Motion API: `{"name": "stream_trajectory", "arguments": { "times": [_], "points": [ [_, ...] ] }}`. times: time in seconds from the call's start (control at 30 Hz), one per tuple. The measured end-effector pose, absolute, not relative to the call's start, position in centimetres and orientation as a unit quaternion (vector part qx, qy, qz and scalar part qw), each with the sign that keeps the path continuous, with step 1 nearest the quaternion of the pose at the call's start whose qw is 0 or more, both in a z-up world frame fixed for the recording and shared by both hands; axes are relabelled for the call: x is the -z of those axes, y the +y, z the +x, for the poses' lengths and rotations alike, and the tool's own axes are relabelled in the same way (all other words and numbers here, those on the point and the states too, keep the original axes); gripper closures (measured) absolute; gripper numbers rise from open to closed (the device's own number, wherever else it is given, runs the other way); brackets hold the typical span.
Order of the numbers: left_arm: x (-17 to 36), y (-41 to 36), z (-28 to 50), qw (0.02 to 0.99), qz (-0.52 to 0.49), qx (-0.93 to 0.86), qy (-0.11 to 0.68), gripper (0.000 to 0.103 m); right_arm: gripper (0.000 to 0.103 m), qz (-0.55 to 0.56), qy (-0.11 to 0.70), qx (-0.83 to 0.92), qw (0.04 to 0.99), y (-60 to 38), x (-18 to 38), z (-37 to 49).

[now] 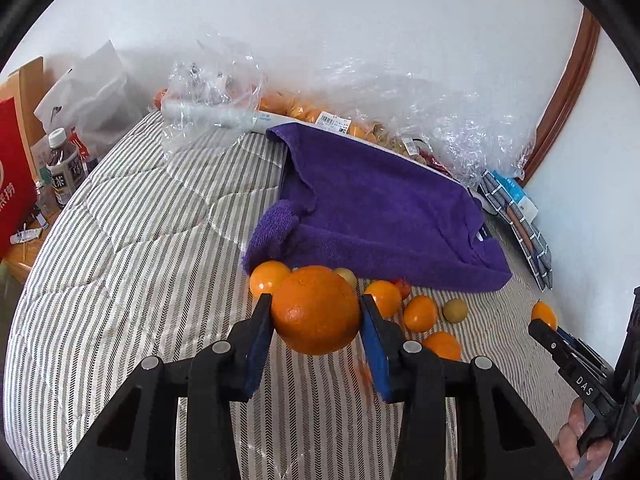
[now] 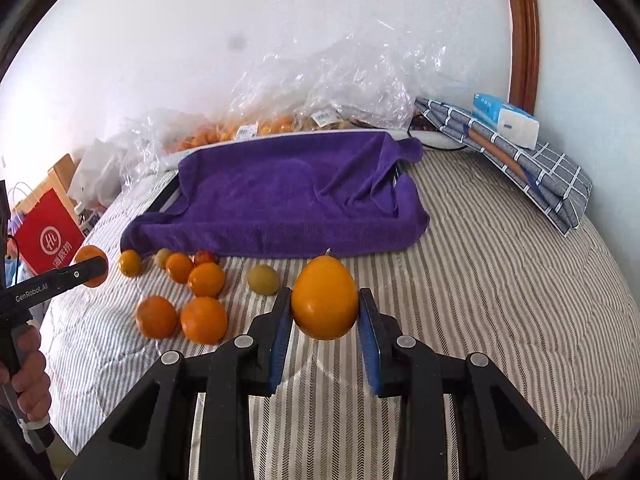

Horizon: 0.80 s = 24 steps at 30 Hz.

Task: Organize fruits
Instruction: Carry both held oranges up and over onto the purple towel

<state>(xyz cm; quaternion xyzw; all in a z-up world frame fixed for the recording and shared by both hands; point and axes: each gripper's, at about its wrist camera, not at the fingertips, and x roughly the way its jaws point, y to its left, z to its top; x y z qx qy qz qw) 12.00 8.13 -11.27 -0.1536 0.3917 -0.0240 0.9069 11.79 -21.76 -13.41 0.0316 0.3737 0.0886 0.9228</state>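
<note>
Gripping an orange [image 1: 316, 310] in the left tool [image 1: 316, 312] and a yellower fruit [image 2: 325, 298] in the right tool [image 2: 325, 300], both above the bed [image 2: 480, 280], carry them steadily; squeezing harder risks bruising.

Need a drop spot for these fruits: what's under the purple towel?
The purple towel drapes over a low, flat, tray-like thing; only a dark edge shows at its left side. Whatever that thing is or holds is covered. Behind it, bagged fruit lies along the wall.
</note>
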Motion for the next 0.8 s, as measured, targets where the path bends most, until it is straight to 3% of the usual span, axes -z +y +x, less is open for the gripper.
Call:
{"name": "stream_trajectory", "arguments": {
  "times": [0.4, 0.8],
  "points": [
    [7.0, 8.0, 17.1, 0.917, -0.148, 0.014, 0.369, 0.063, 0.071, 0.032, 0.341, -0.088, 0.935, -21.7, 9.2, 16.5],
    [7.5, 6.9, 24.7, 0.918, -0.139, 0.03, 0.371, 0.063, 0.071, 0.03, 0.352, -0.076, 0.932, -21.4, 10.5, 24.1]
  ]
}}
